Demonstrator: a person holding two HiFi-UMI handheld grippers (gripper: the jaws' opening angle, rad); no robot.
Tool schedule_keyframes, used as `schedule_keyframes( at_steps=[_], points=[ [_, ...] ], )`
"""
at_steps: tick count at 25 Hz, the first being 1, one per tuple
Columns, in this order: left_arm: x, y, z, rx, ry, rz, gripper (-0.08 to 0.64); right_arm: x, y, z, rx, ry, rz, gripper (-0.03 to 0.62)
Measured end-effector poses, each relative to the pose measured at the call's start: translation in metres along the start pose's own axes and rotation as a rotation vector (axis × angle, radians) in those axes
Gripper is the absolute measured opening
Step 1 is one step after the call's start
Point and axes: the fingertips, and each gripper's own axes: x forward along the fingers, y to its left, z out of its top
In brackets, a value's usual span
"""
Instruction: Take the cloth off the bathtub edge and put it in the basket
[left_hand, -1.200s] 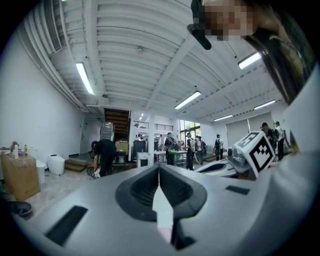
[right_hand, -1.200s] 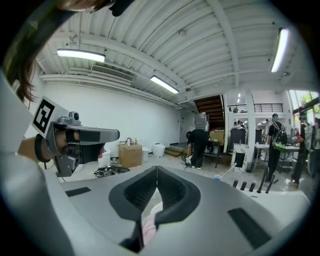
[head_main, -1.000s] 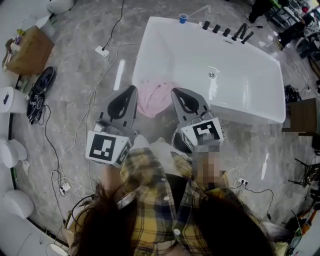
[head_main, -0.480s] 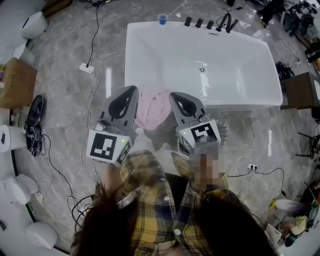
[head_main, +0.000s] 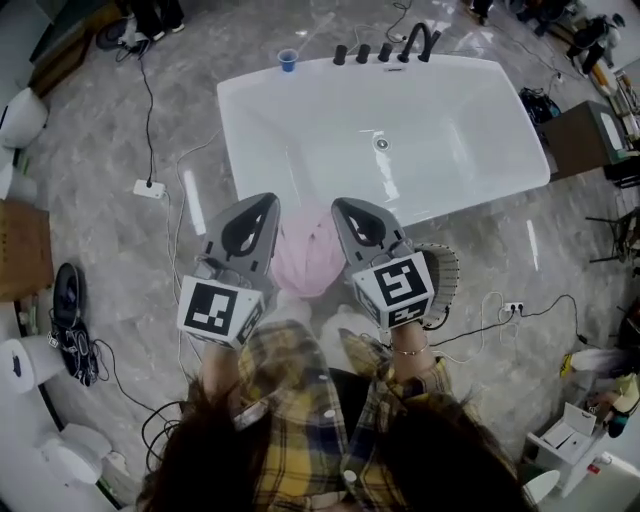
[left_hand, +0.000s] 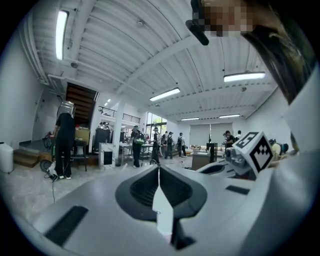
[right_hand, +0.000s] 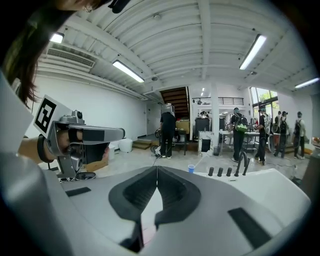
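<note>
Looking down in the head view, pink cloth on the bathtub edge between left tool and right tool, basket just right of the right tool, left gripper view, jaws closed and empty, right gripper view, jaws closed and empty, bathtub ahead

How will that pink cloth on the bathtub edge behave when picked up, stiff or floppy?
Probably floppy: the pink cloth lies in soft folds over the bathtub rim, so it would likely sag from wherever it is pinched. It looks thin, so likely light. On that glossy rim it may slide off easily when tugged.
</note>
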Motion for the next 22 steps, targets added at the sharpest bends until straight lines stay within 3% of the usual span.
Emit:
schedule_keyframes(
  at_steps=[10, 22],
  points=[
    [0.028, 0.010, -0.051, -0.014, 0.099, -0.186, 0.020, 0.025, -0.015, -0.033, 0.078, 0.047, -0.143, 0.015],
    [0.047, 0.001, -0.131, -0.093, 0.178, -0.183, 0.020, 0.039, -0.026, -0.097, 0.138, 0.096, -0.172, 0.015]
  ],
)
